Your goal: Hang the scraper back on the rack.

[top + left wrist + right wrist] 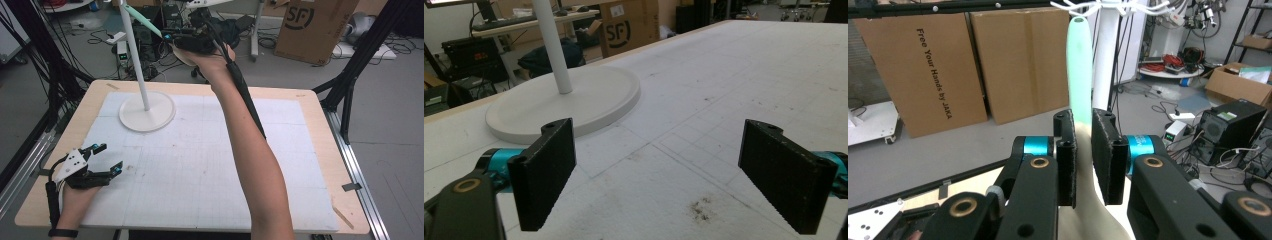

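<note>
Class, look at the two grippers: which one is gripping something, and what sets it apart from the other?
The right gripper, raised past the table's far edge, is clamped on a mint spoon handle. The left gripper rests open.

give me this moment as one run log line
right gripper: raised, shut on mint-green spoon-like utensil handle | left gripper: open, low over white gridded mat | white round-based pole stand: upright, far left of mat

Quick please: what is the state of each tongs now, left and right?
Left tongs: open, holding nothing, low over the table.
Right tongs: shut on the mint-green handle, raised.
</note>
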